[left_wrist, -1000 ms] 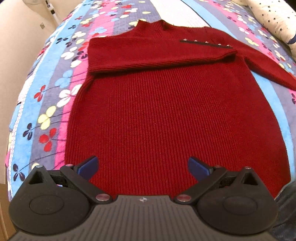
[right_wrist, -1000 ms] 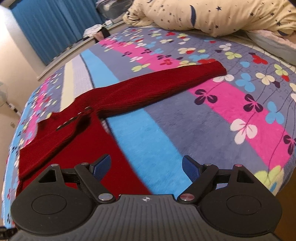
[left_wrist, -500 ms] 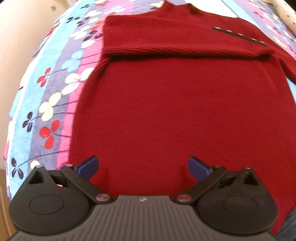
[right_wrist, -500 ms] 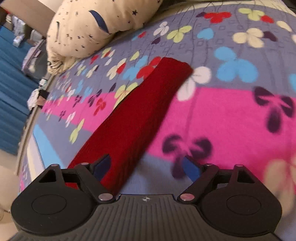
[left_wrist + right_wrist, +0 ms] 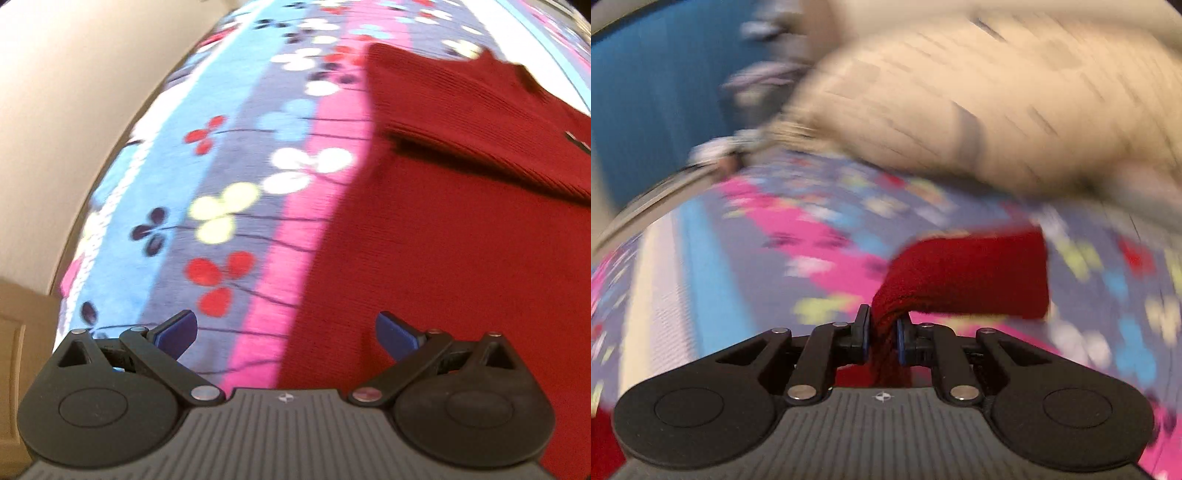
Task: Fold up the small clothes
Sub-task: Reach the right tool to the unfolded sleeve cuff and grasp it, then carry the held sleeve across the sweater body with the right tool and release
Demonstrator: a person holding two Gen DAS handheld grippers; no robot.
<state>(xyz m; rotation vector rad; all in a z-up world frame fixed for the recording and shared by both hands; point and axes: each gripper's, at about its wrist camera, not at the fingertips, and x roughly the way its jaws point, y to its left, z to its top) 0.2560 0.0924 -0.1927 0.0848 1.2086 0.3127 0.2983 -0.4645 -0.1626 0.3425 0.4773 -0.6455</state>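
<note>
A dark red knit sweater (image 5: 461, 258) lies flat on the flowered bedspread (image 5: 229, 192), one sleeve (image 5: 480, 122) folded across its chest. My left gripper (image 5: 286, 330) is open and hovers low over the sweater's left side edge, near the hem, with one finger over the bedspread and the other over the knit. In the right wrist view my right gripper (image 5: 882, 334) is shut on the sweater's other sleeve (image 5: 975, 277). The cuff end sticks out past the pads and is lifted off the bed. This view is blurred by motion.
A cream pillow with small dark marks (image 5: 979, 103) lies at the head of the bed beyond the lifted sleeve. Blue curtains (image 5: 646, 103) hang at the far left. A pale wall (image 5: 66, 92) runs along the bed's left edge.
The left gripper slid left and lower, from over the sweater's hem to its left side edge. The right gripper moved along the outstretched sleeve to its cuff, closed on it and lifted it.
</note>
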